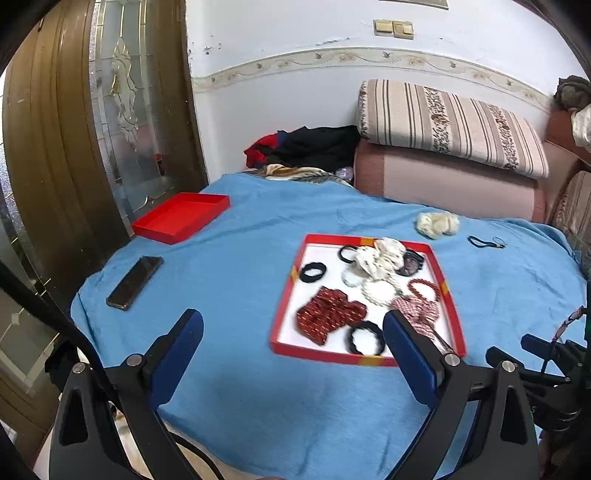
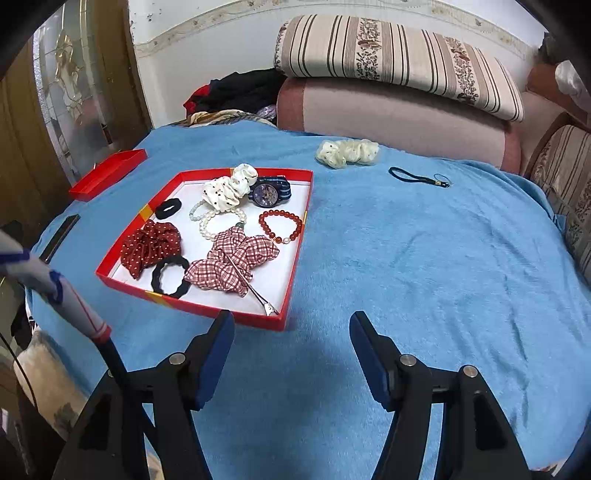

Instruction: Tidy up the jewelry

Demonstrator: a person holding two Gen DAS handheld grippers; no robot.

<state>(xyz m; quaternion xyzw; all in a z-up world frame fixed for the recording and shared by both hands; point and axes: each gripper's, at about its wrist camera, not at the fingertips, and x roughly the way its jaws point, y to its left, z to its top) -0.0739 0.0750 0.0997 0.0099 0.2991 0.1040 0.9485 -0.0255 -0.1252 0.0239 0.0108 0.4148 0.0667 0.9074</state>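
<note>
A blue blanket (image 2: 424, 258) covers the bed. Beyond its far edge: a pale wall (image 1: 295, 29) with floral border, two light switches (image 1: 393, 28), a striped cushion (image 1: 450, 125), and a wooden glazed door (image 1: 85, 122) left.

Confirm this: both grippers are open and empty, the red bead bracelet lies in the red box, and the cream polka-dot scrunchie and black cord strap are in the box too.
Not quite. The cream polka-dot scrunchie and black cord strap lie on the blue blanket, outside the red box, as the right wrist view shows. The rest holds: left gripper and right gripper are open and empty, and the red bead bracelet is in the box.
</note>
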